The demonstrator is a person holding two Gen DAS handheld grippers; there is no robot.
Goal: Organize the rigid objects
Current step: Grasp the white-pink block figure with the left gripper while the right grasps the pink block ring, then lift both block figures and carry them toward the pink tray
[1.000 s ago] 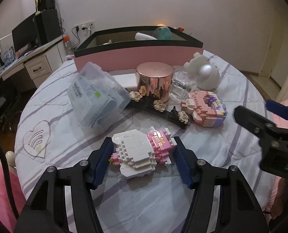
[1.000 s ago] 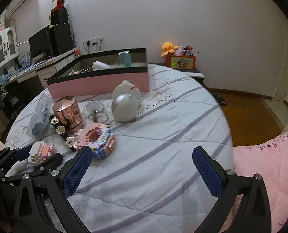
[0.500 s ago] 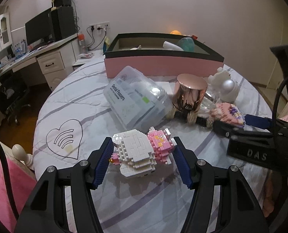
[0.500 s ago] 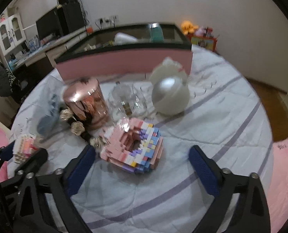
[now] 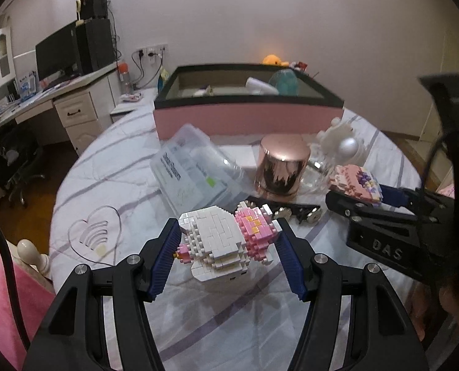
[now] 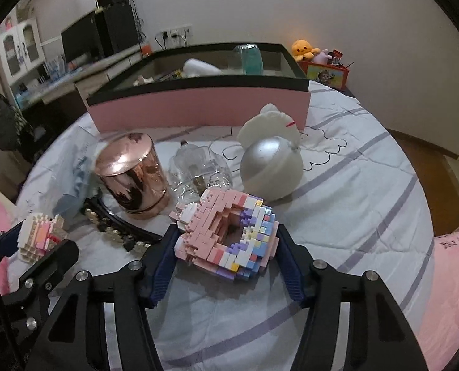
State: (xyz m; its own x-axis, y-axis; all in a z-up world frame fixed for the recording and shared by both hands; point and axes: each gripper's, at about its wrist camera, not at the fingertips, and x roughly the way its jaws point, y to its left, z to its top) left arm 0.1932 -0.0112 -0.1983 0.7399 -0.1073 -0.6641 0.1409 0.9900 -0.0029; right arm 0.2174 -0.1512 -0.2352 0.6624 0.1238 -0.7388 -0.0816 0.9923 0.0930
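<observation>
A pink storage box (image 5: 248, 120) with a dark rim is sitting across the upper middle of both views, on a striped bedspread (image 6: 337, 204). Low in the left wrist view, the left gripper (image 5: 226, 253) is clamping a white and pink brick figure (image 5: 223, 241), long axis lying left to right between the pads. Low in the right wrist view, the right gripper (image 6: 226, 256) is closing against a pastel brick donut (image 6: 229, 238) lying flat. A rose-gold canister (image 6: 133, 176), white round lamp (image 6: 271, 170) and clear bottle (image 6: 198, 170) are crowding behind it.

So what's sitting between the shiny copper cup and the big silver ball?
A clear glass bottle sits between the copper cup and the silver ball; the right wrist view shows it best.
</observation>
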